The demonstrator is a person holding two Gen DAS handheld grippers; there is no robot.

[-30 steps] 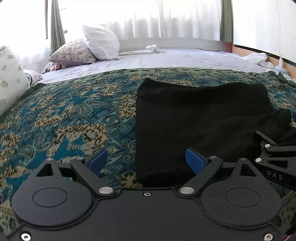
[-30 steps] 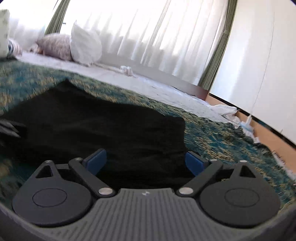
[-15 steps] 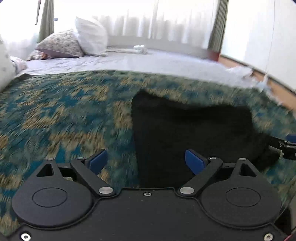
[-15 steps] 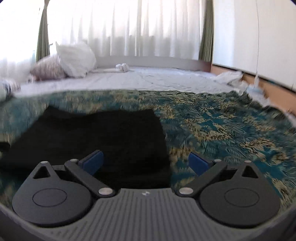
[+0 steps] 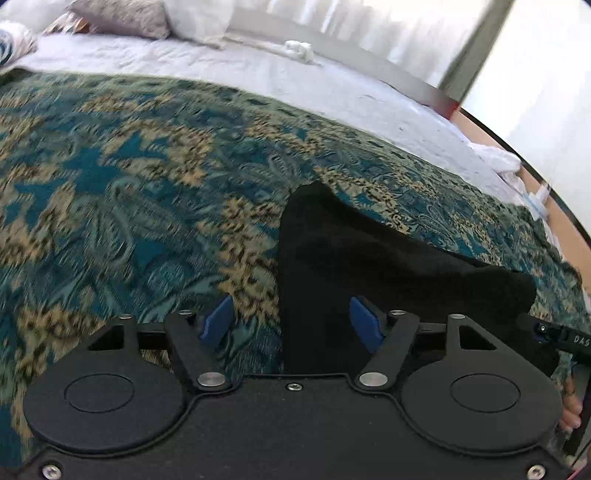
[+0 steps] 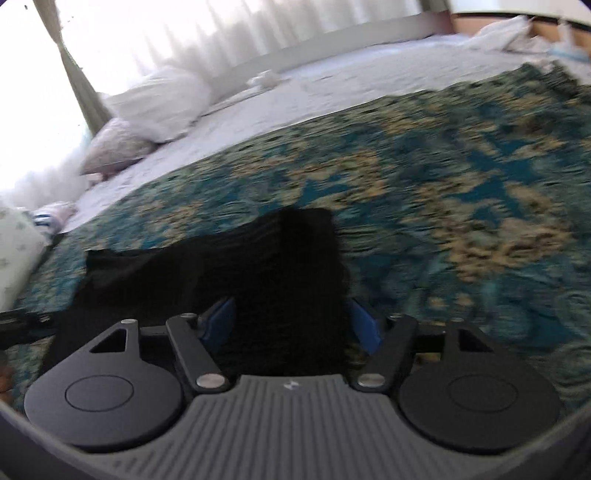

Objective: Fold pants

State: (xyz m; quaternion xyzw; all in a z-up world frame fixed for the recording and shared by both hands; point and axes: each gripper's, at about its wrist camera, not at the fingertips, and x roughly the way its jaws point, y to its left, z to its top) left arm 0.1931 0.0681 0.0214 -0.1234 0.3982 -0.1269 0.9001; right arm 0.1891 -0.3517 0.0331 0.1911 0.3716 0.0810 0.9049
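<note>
The black pants (image 5: 373, 266) lay as a folded bundle on the patterned bedspread (image 5: 129, 177). The left gripper (image 5: 291, 323) stood with jaws spread, straddling the bundle's near left edge, holding nothing. The right gripper (image 6: 291, 321) was likewise parted around the near right edge; blur hid contact, so grip probably had not begun. Both seemed placed to seize 2 corners together.

I see a bed with a teal-and-gold bedspread (image 5: 147, 177) over a white sheet (image 5: 258, 70). Pillows (image 6: 162, 103) lie beside bright sheer curtains (image 6: 229, 29).
</note>
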